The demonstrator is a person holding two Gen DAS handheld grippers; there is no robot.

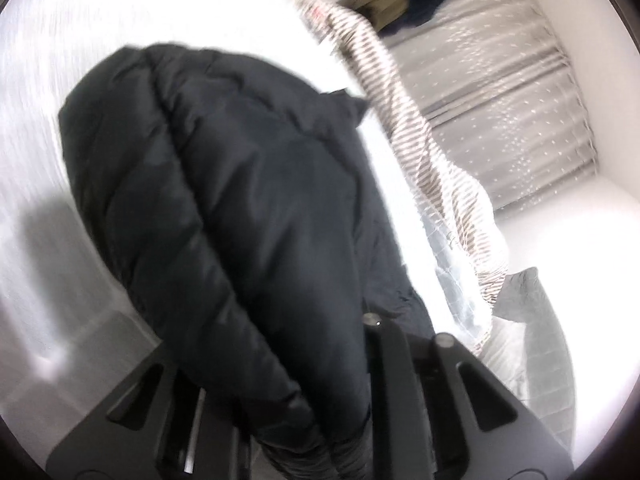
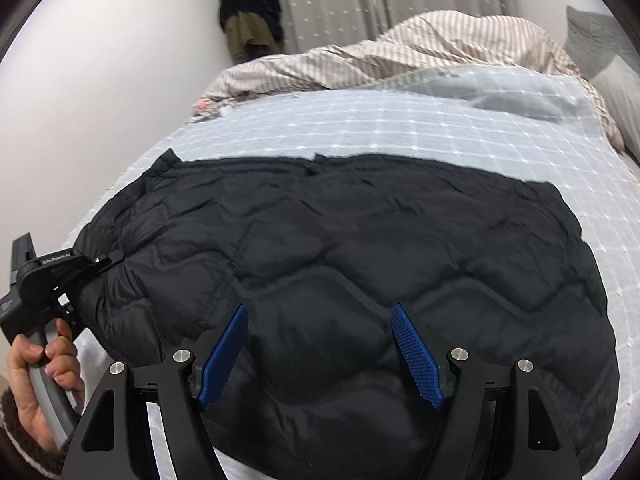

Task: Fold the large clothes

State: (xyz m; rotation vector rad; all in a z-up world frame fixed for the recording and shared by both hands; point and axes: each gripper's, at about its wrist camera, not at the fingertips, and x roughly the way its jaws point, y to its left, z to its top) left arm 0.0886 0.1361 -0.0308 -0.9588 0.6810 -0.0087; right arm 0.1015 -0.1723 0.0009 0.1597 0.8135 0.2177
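One black jacket (image 2: 340,280) spread on bed (image 2: 400,120). Left tool (image 2: 105,261) clamps jacket's left edge; right tool (image 2: 320,356) gapes wide above jacket.

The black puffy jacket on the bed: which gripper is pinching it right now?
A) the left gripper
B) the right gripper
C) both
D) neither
A: the left gripper is clamped on the edge of the black puffy jacket, while the right gripper hangs over it with its blue fingers spread wide and nothing between them.
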